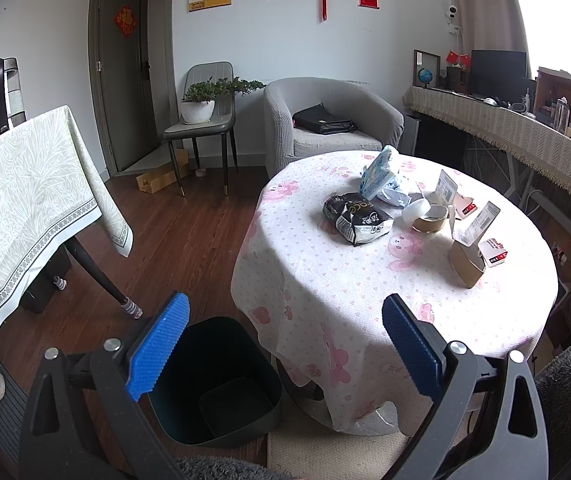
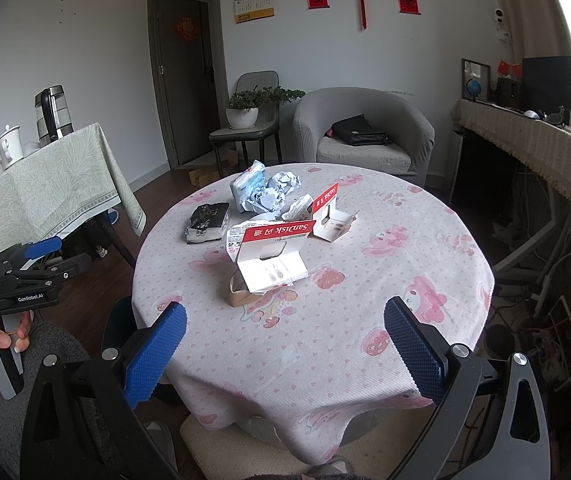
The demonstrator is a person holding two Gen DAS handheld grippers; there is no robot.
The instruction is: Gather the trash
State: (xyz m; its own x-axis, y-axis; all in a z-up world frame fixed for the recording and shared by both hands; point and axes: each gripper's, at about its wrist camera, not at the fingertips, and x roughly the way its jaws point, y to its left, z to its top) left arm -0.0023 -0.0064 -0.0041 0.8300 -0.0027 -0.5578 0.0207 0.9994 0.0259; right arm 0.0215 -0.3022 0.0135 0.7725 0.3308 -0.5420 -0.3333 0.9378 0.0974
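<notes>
A round table (image 1: pixel 325 288) (image 2: pixel 325 344) with a pink-patterned cloth holds trash: a black snack bag (image 1: pixel 355 216) (image 2: pixel 205 222), a blue tissue pack (image 1: pixel 377 174) (image 2: pixel 247 184), crumpled paper (image 2: pixel 281 190), a tape roll (image 1: pixel 431 218), a brown box (image 1: pixel 465 262) and red-and-white SanDisk packages (image 2: pixel 273 254) (image 2: pixel 327 216). A dark bin (image 1: pixel 221 380) stands on the floor left of the table. My left gripper (image 1: pixel 285 348) is open and empty above the bin and the table's edge. My right gripper (image 2: pixel 285 354) is open and empty over the table's near edge.
A second table with a green cloth (image 1: pixel 25 208) (image 2: pixel 57 184) stands at the left, with a kettle (image 2: pixel 51 114). A grey armchair (image 1: pixel 325 120) and a chair with a potted plant (image 1: pixel 201 104) stand behind. A cluttered sideboard (image 1: pixel 525 132) runs along the right.
</notes>
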